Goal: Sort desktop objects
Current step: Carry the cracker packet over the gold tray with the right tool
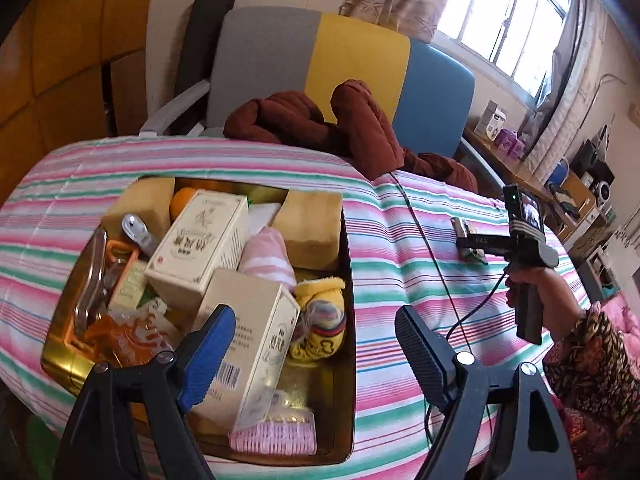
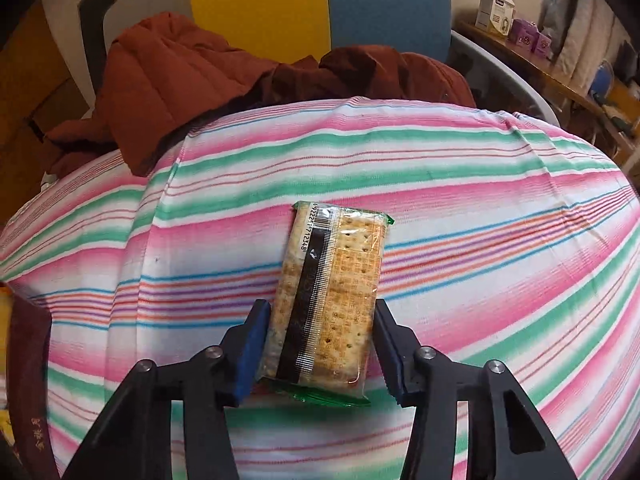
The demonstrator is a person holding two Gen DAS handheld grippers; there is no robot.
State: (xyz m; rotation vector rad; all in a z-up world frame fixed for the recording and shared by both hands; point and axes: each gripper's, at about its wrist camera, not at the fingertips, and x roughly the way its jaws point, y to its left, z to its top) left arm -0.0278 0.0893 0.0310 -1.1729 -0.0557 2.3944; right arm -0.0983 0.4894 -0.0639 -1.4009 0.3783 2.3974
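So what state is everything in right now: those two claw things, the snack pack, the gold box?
Left gripper: open, empty, above the box.
Right gripper: fingers either side of the cracker pack; grip unclear.
Cracker pack: sealed, flat on the striped cloth.
Gold box: open, full of items.

Black gripper (image 2: 320, 344), blue ribbed pads (image 1: 208, 356)

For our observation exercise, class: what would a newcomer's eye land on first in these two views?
First, the clear-wrapped cracker packet, lying on the pink, green and white striped cloth between the right gripper's fingers. Next, the gold tin box crammed with cartons and socks, left on the cloth, beneath the open left gripper.
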